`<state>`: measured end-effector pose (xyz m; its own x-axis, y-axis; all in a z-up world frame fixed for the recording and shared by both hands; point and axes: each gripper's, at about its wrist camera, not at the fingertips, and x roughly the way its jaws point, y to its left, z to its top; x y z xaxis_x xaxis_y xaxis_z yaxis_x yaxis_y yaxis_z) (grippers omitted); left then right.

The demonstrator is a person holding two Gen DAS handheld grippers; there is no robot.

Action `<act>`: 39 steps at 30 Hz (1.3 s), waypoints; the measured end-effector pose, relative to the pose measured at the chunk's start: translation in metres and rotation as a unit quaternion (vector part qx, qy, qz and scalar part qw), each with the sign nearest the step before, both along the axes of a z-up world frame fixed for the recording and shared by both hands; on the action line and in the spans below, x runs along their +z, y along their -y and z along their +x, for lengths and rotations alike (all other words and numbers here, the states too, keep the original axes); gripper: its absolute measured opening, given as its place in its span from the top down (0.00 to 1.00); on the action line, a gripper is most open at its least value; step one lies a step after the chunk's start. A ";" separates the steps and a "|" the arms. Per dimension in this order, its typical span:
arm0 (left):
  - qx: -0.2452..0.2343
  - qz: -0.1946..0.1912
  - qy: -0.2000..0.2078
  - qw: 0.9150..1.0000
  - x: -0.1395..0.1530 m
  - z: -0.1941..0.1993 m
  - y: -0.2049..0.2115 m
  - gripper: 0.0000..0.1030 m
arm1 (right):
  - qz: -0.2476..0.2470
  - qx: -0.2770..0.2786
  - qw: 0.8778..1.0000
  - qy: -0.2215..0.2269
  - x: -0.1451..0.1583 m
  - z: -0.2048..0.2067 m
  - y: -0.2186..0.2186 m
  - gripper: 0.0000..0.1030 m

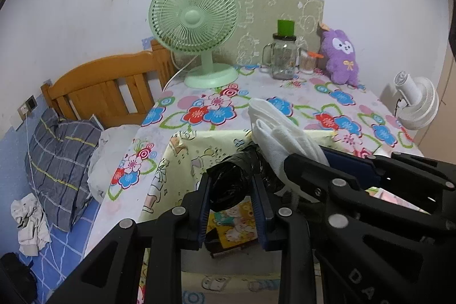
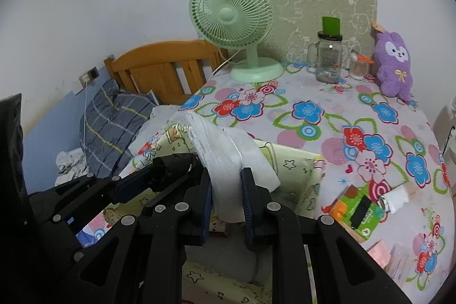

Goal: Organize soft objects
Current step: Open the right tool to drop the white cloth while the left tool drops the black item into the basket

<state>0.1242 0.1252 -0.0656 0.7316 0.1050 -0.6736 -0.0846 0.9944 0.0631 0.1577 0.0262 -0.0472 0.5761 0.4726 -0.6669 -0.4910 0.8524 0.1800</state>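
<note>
the white folded cloth [image 2: 228, 161] runs lengthwise away from the right gripper [image 2: 226, 207], its far end pointing toward the pale green desk fan [image 2: 232, 16]; the jaws are closed on its near end. the crumpled black plastic bag [image 1: 230, 184] is clamped between the left gripper [image 1: 232, 214] pads, its long axis also pointing forward. both hang over a pale yellow cartoon-print fabric bin [image 2: 299, 164] on the flowered tablecloth [image 2: 327, 116]. the bin's contents are mostly hidden; a cartoon-printed item [image 1: 232, 224] shows partly below the bag.
</note>
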 end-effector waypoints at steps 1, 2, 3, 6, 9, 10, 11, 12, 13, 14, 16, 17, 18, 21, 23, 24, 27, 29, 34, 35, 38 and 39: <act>0.002 0.001 -0.004 1.000 -0.003 0.002 -0.001 0.74 | -0.001 0.003 1.000 -0.003 -0.003 0.002 -0.002 0.79; 0.003 0.001 -0.008 1.000 -0.006 0.004 -0.003 0.74 | -0.004 0.004 1.000 -0.005 -0.005 0.003 -0.004 0.79; 0.006 0.001 -0.012 1.000 -0.009 0.006 -0.005 0.73 | -0.005 0.006 1.000 -0.008 -0.007 0.004 -0.006 0.79; 0.010 0.000 -0.027 1.000 -0.018 0.010 -0.009 0.71 | -0.007 0.015 1.000 -0.021 -0.014 0.007 -0.009 0.79; 0.011 -0.005 -0.045 0.999 -0.026 0.011 -0.010 0.62 | -0.012 0.021 0.999 -0.035 -0.022 0.010 -0.012 0.79; 0.011 -0.007 -0.049 0.999 -0.028 0.011 -0.010 0.56 | -0.012 0.022 0.999 -0.039 -0.025 0.010 -0.012 0.79; 0.010 -0.009 -0.051 0.999 -0.029 0.011 -0.010 0.52 | -0.012 0.022 0.999 -0.044 -0.027 0.011 -0.012 0.78; 0.012 -0.007 -0.054 0.998 -0.031 0.011 -0.010 0.48 | -0.013 0.023 0.998 -0.049 -0.030 0.012 -0.012 0.77; 0.013 -0.005 -0.055 0.998 -0.033 0.010 -0.010 0.45 | -0.013 0.021 0.998 -0.053 -0.032 0.013 -0.012 0.76; 0.012 -0.004 -0.055 0.998 -0.033 0.010 -0.009 0.44 | -0.013 0.020 0.998 -0.058 -0.034 0.014 -0.012 0.74; 0.010 -0.004 -0.055 0.998 -0.033 0.009 -0.008 0.37 | -0.010 0.020 0.997 -0.068 -0.037 0.016 -0.010 0.73; 0.011 -0.006 -0.056 0.998 -0.034 0.009 -0.009 0.36 | -0.011 0.023 0.998 -0.065 -0.036 0.016 -0.011 0.73; 0.013 -0.008 -0.058 0.998 -0.034 0.009 -0.010 0.34 | -0.014 0.023 0.998 -0.063 -0.036 0.015 -0.011 0.72; 0.016 -0.013 -0.062 0.998 -0.034 0.008 -0.011 0.30 | -0.024 0.026 0.998 -0.059 -0.036 0.015 -0.013 0.69; 0.017 -0.016 -0.062 0.998 -0.032 0.007 -0.011 0.27 | -0.026 0.026 0.998 -0.057 -0.035 0.014 -0.013 0.60; 0.017 -0.018 -0.061 0.998 -0.031 0.006 -0.012 0.25 | -0.029 0.023 0.998 -0.055 -0.034 0.014 -0.013 0.55; 0.018 -0.014 -0.052 0.998 -0.027 0.002 -0.010 0.19 | -0.035 0.005 0.998 -0.044 -0.031 0.012 -0.009 0.33; 0.011 -0.009 -0.046 0.999 -0.024 -0.001 -0.007 0.17 | -0.032 0.003 0.999 -0.040 -0.029 0.011 -0.007 0.32; 0.006 -0.002 -0.039 0.999 -0.016 -0.007 -0.002 0.11 | -0.032 -0.001 0.999 -0.036 -0.024 0.008 -0.004 0.28; 0.006 -0.002 -0.038 0.999 -0.015 -0.008 -0.001 0.11 | -0.032 -0.002 0.999 -0.034 -0.022 0.007 -0.004 0.27; 0.005 -0.001 -0.032 0.999 -0.010 -0.012 0.001 0.09 | -0.033 -0.005 0.999 -0.025 -0.017 0.003 -0.002 0.22; 0.006 0.000 -0.030 1.000 -0.009 -0.013 0.002 0.08 | -0.034 -0.006 0.999 -0.021 -0.015 0.002 -0.001 0.21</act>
